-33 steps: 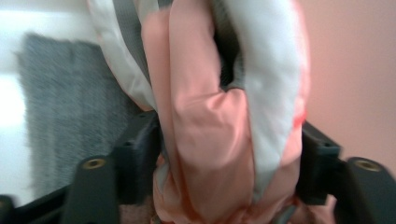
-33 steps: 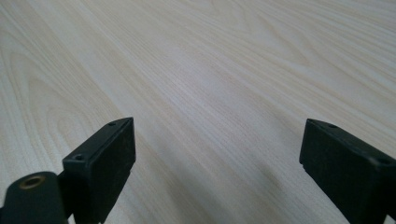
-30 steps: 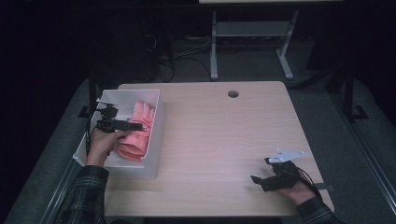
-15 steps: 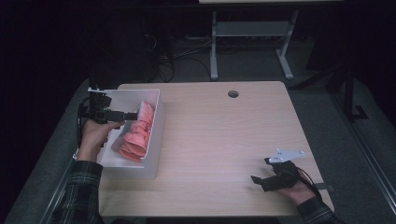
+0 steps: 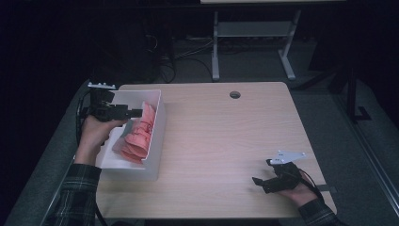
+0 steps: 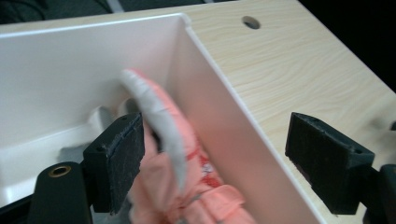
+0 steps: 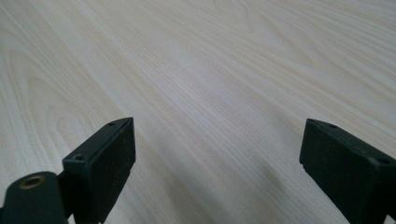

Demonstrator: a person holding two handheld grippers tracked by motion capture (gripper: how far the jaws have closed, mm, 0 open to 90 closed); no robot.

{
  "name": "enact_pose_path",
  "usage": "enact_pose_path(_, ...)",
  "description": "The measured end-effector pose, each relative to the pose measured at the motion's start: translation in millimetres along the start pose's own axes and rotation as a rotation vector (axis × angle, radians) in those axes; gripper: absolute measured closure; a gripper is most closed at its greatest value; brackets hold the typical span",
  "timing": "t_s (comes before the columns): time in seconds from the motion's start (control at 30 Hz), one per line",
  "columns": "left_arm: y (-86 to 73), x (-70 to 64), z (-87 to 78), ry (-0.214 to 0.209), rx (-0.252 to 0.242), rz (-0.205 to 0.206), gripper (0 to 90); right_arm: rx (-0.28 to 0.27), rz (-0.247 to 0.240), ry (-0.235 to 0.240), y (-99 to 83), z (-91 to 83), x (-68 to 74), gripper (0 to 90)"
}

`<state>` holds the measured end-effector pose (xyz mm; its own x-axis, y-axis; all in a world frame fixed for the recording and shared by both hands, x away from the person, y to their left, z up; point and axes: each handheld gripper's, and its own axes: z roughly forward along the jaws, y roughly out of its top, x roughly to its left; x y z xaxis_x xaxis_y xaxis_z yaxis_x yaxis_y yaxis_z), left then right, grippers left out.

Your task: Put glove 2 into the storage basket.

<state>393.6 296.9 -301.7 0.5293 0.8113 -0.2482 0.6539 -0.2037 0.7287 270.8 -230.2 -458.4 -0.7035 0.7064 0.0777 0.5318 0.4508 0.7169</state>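
- The left gripper [image 5: 123,113] has moved toward the far end of the white bin [image 5: 157,141] since a second ago; it was lower over the pink cloth before
- Now it hangs over the far part of the bin, near the far left corner of the surface [image 5: 226,136]
- Its jaws are wide open and hold nothing; in the left gripper view one jaw is down inside the bin next to the pink cloth [image 6: 187,186] and the other is out past the bin wall [image 6: 219,116]
- I think this means the grab has not happened yet and the hand is lining up on the top of the cloth
- The pink cloth [image 5: 139,132] sits in the bin, leaning on its right wall
- The right gripper [image 5: 263,182] has not moved; it rests near the near right corner, jaws wide open, nothing in them
- Count: one bin, one heap of pink cloth (I cannot tell how many pieces), two grippers, one round hole [image 5: 235,94] near the far edge
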Motion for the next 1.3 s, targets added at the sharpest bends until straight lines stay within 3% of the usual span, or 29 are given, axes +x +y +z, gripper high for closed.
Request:
enact_pose_path(0.07, 3.3, -13.1, 0.6, -0.023, -0.004, 0.035, 19.3, 0.0, 0.002, 0.0, -0.9, -0.3, -0.5, 10.3)
enact_pose_path(0.3, 10.6, -41.0, 6.5, -0.066, -0.013, 0.091, 19.3, -0.003, 0.003, -0.002, -1.3, -2.2, -0.8, 10.3)
enact_pose_path(0.7, 14.4, -99.4, 30.7, -0.131, 0.01, 0.218, 19.8, -0.001, -0.002, -0.003, -1.3, -2.1, -0.5, 10.3)
enact_pose_path(0.9, 10.6, -117.1, 44.7, -0.163, 0.03, 0.247, 20.5, 0.0, -0.004, 0.002, -1.2, -1.5, -0.1, 10.3)
enact_pose_path(1.1, 1.2, -138.1, 66.3, -0.175, 0.063, 0.293, 20.3, 0.0, -0.003, 0.001, -1.4, -1.7, -0.3, 10.3)
enact_pose_path(1.3, -7.0, -153.8, 77.6, -0.18, 0.079, 0.336, 19.8, 0.0, -0.004, 0.0, -1.5, -1.8, -0.6, 10.3)
